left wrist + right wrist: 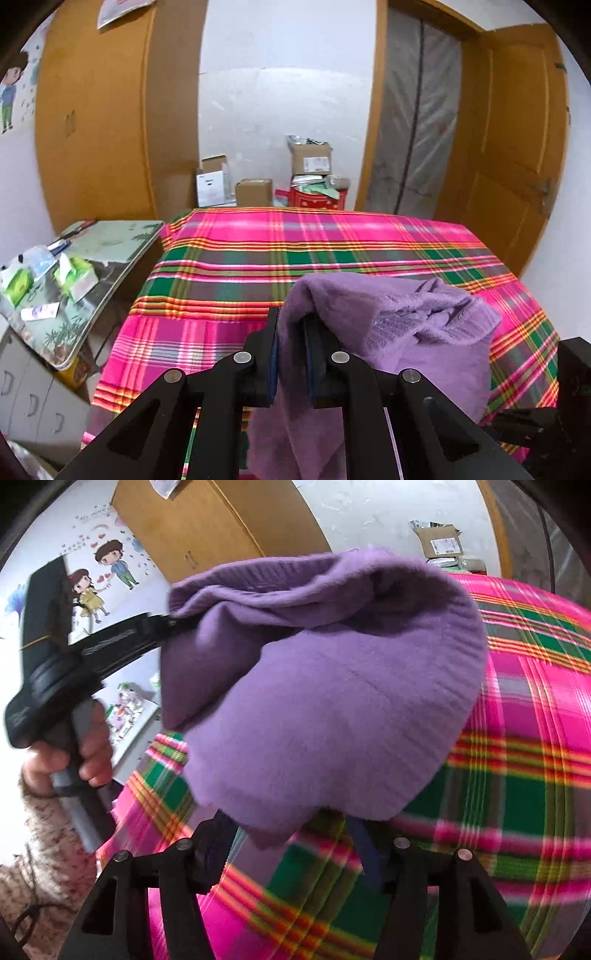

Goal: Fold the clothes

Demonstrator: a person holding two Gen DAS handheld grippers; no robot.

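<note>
A bed (332, 254) under a pink-and-green plaid cover; the purple garment (424, 332) at five o'clock perhaps rests on it.

1. A home bedroom: a bed under a pink-and-green plaid bedspread (332, 258) lies ahead of the left gripper.
2. A wooden wardrobe (96, 122) stands ahead-left; a wooden door (517, 147) ahead-right.
3. Cartoon wall stickers (99, 576) and cardboard boxes (310, 158) beyond.

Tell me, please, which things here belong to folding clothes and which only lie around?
For the job:
- purple garment
- left tool, shut on it
- right tool, open
- plaid bedspread

Lying about:
- tissue packs
- cardboard boxes
</note>
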